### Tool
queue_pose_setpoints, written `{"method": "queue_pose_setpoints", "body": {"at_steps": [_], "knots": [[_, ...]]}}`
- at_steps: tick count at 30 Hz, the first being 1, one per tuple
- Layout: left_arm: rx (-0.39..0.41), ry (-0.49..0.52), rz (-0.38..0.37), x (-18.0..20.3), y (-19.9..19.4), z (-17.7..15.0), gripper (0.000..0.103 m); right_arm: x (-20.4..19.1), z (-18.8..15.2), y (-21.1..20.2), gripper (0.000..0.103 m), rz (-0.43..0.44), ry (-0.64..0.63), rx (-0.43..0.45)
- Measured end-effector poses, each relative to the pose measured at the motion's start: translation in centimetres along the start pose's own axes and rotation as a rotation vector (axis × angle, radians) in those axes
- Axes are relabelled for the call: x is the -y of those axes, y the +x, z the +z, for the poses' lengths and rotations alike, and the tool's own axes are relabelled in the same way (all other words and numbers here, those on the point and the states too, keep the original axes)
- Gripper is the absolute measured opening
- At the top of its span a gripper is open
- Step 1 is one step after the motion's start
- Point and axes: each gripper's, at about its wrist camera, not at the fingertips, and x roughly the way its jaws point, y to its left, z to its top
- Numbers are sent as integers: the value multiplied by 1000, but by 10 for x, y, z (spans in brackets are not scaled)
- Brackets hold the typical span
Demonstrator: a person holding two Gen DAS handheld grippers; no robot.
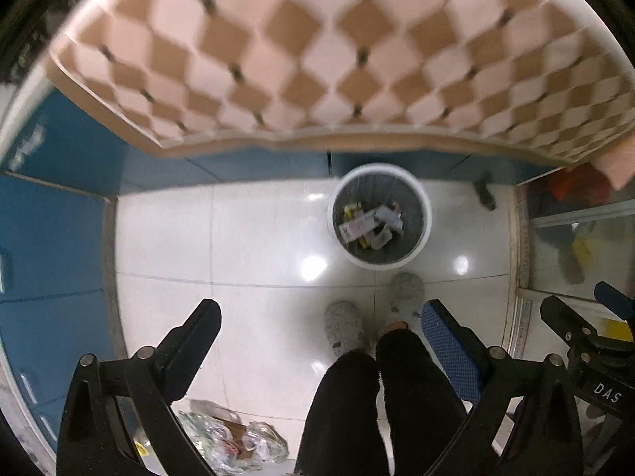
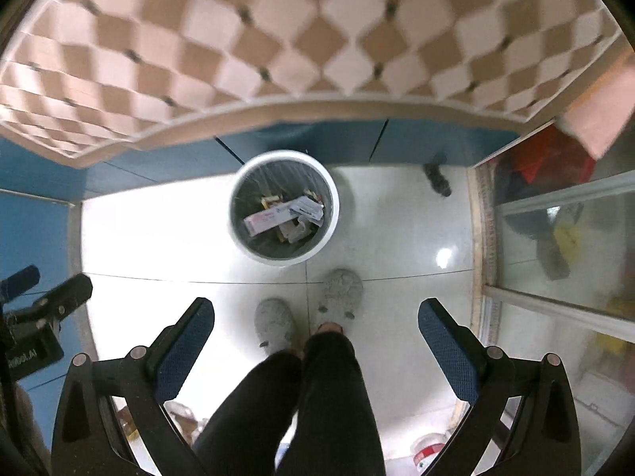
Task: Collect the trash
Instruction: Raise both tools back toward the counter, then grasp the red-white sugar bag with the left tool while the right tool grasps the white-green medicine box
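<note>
Both views aimed down at white tile floor (image 1: 254, 238). White bin (image 1: 379, 216) (image 2: 283, 207) by blue cabinet base (image 1: 254, 166), holding cartons and wrappers (image 1: 371, 224) (image 2: 283, 216), just beyond grey slippers (image 1: 343, 327) (image 2: 274, 325). Left tool (image 1: 319, 319) spread wide, empty; right tool (image 2: 315, 317) likewise wide, empty. Left view only: crumpled plastic litter (image 1: 230, 444) on floor near bottom edge. Right view only: red-and-white container (image 2: 428, 452) at lower right. Checkered counter (image 1: 317, 47) (image 2: 301, 27) overhead.

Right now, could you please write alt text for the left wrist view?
Looking down past the open, empty left gripper, a white bin holding boxes and wrappers stands on pale floor tiles ahead of two grey slippers. A checkered table edge fills the top.
</note>
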Motion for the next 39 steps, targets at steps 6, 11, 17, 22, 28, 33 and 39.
{"method": "queue_pose_setpoints", "body": {"at_steps": [6, 11, 17, 22, 28, 33, 39], "knots": [[137, -51, 0, -17, -106, 5, 103, 0, -8, -119, 103, 61, 25, 73], [303, -94, 6, -23, -167, 57, 103, 12, 19, -199, 103, 173, 70, 186], [377, -188, -1, -32, -185, 167, 103, 39, 118, -240, 103, 263, 139, 292], [292, -260, -1, -20, -153, 296, 103, 76, 248, -228, 103, 288, 179, 308], [143, -334, -49, -5, -79, 439, 102, 110, 426, -169, 103, 304, 204, 264], [39, -323, -100, 5, -11, 514, 102, 114, 527, -127, 103, 311, 173, 243], [112, -266, -29, 33, -11, 531, 87, 96, 592, -91, 103, 286, 112, 221]]}}
